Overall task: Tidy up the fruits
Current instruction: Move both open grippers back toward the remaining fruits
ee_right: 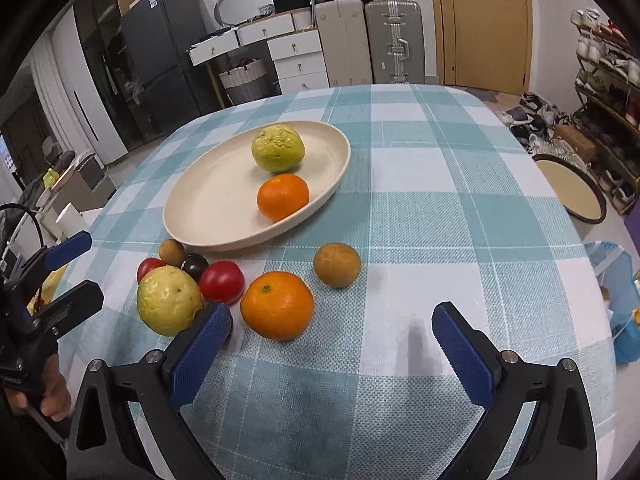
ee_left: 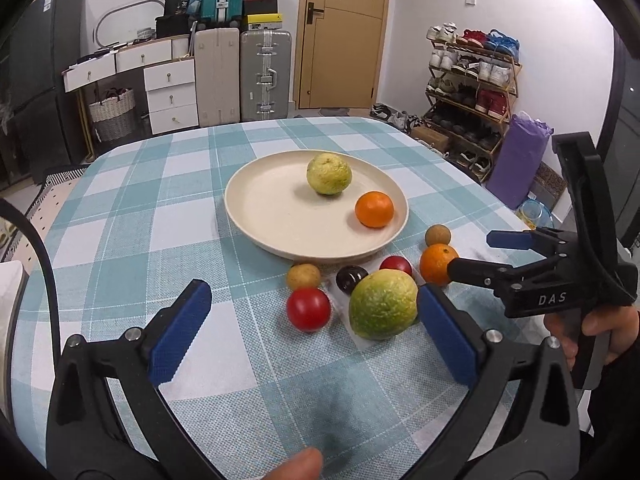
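A cream plate (ee_left: 260, 216) (ee_right: 208, 208) holds a green guava (ee_left: 329, 174) (ee_right: 277, 148) and an orange (ee_left: 374, 209) (ee_right: 283, 197). In front of it on the checked cloth lie a big guava (ee_left: 382, 305) (ee_right: 169, 300), a red tomato (ee_left: 308, 309) (ee_right: 222, 282), an orange (ee_left: 438, 263) (ee_right: 277, 305), a dark plum (ee_left: 351, 279) and small brown fruits (ee_left: 303, 276) (ee_right: 337, 265). My left gripper (ee_left: 316, 328) is open, low over the cloth, around the tomato and big guava. My right gripper (ee_right: 332, 340) is open just short of the loose orange; it also shows in the left wrist view (ee_left: 472, 254).
The table (ee_right: 440, 200) has a teal and white checked cloth. A round stool (ee_right: 570, 190) stands off the table's right side. Suitcases (ee_left: 264, 76), drawers and a shoe rack (ee_left: 472, 92) stand along the walls beyond.
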Available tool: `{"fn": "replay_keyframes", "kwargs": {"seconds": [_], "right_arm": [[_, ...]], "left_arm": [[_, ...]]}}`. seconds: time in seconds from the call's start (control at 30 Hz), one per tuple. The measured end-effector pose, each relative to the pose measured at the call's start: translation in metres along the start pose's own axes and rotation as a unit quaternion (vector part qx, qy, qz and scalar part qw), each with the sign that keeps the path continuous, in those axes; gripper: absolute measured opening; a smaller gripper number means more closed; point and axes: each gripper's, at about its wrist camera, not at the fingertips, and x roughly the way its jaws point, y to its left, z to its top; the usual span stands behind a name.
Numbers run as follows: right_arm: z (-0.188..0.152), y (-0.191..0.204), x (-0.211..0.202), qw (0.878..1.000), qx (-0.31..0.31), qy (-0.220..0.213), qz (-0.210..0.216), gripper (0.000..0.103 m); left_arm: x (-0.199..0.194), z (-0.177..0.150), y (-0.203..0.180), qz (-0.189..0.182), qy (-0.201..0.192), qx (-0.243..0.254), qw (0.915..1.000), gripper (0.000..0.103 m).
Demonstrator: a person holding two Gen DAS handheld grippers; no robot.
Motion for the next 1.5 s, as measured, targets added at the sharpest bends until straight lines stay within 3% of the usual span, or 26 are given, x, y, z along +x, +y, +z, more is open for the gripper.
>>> {"fn": "replay_keyframes", "kwargs": {"seconds": [0.63,0.77,1.13,1.5], "right_arm": [[-0.006,0.01,0.007,1.0,-0.014,-0.003,0.022,0.101],[-0.005,0.014,0.006,0.999,-0.016,-0.002,0.037,0.087],[-0.007,0.021,0.007,0.997,-0.015,0.005,0.076,0.059],[-0.005,0.012,0.007,0.997,0.013,-0.001,0.082,0.051]], "left_arm": [[0.014,-0.011,-0.017,0.001,0.018,0.022,0.9996,0.103],[0.014,-0.011,-0.017,-0.002,0.019,0.022,0.9996,0.103],[0.015,-0.011,-0.016,-0.002,0.022,0.021,0.9995,0.103],[0.016,-0.012,-0.016,-0.003,0.022,0.021,0.9995,0.102]]}}
